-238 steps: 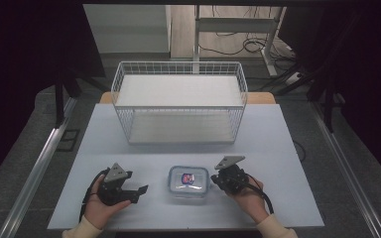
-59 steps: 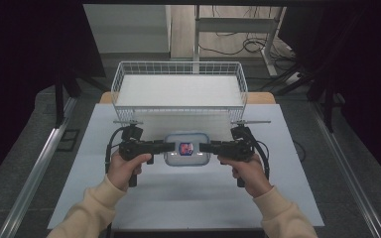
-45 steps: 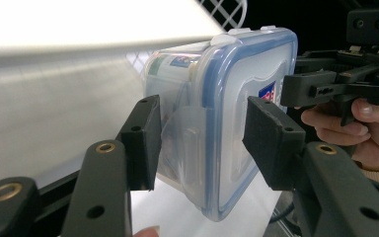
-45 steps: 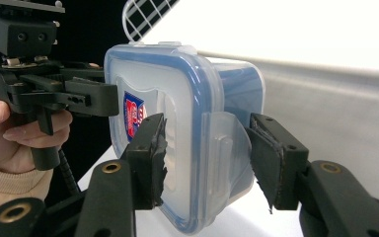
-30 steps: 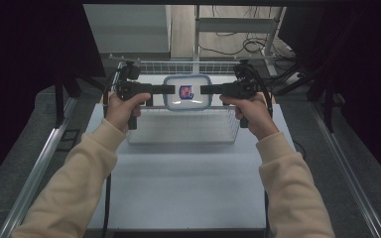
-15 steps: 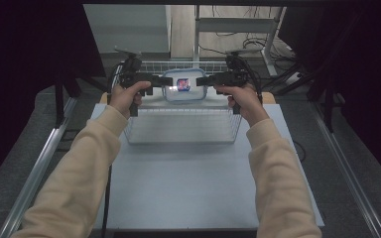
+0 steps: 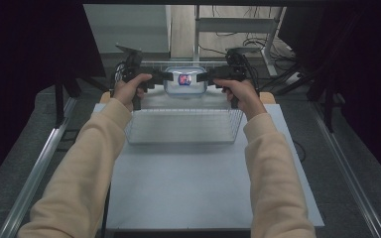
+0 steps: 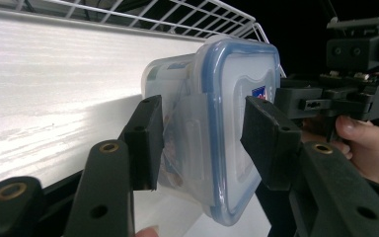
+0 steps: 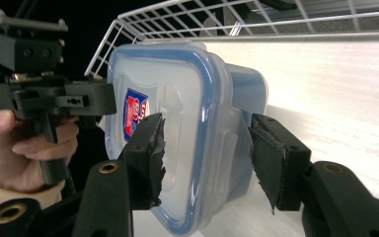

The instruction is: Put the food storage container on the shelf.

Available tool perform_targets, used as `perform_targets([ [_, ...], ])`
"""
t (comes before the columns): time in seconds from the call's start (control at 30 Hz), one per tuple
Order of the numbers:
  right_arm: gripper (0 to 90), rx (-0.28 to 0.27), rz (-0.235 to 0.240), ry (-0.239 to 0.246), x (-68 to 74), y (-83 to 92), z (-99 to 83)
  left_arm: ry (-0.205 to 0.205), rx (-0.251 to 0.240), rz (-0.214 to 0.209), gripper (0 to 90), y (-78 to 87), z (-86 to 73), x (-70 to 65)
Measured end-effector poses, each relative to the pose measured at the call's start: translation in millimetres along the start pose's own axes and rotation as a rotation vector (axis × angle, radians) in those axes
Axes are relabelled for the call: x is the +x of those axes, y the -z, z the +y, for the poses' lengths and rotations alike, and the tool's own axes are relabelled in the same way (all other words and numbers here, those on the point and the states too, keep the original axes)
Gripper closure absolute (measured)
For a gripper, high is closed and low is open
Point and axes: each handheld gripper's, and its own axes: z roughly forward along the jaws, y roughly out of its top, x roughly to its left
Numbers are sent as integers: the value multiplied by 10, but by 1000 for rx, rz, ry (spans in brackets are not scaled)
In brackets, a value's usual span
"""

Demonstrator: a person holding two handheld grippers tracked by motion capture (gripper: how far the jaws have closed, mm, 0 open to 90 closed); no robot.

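From above, I hold the lidded container [image 7: 185,81] over the wire basket's [image 7: 183,130] far edge, left gripper [image 7: 159,76] and right gripper [image 7: 204,76] clamping opposite ends. In the left gripper view, my jaws pinch lid and base. The right gripper view shows the same grip.

Dim and dark-edged from the high view, brightest on the pale worktop [image 7: 198,173]. Harsh white glare off the basket floor [image 8: 54,89] in both gripper views; near jaws soft, slightly blurred.
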Motion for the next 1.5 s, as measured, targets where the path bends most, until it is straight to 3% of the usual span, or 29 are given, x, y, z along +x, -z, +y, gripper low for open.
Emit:
perform_targets([
  [0.23,479,-28,22,-120,-119,-69,31,72,-7,-15,513,-61,53,115],
  [0.47,477,-57,15,-173,-166,-106,24,114,-22,-27,514,-88,72,185],
  [0.67,471,-83,0,-172,-146,-114,6,116,-25,-22,508,-93,72,189],
  [0.7,449,-95,-9,-162,-125,-115,0,107,-26,-11,471,-99,71,183],
  [0.73,349,-108,-30,-144,-93,-115,-3,99,-29,-5,413,-100,69,181],
  [0.8,246,-136,-41,-122,-23,-106,-11,75,-55,6,321,-84,62,155],
  [0.97,153,-155,-65,-55,186,-20,-67,-33,-123,67,215,0,11,-7],
  [1.07,143,-152,-104,-4,280,60,-116,-103,-138,123,208,45,-45,-118],
  [1.2,142,-158,-126,73,365,206,-236,-194,-152,168,202,151,-137,-242],
  [1.3,172,-166,-134,138,374,319,-362,-279,-132,212,199,225,-217,-336],
  [1.5,203,-210,-179,290,309,561,-693,-366,-153,221,211,372,-538,-444],
])
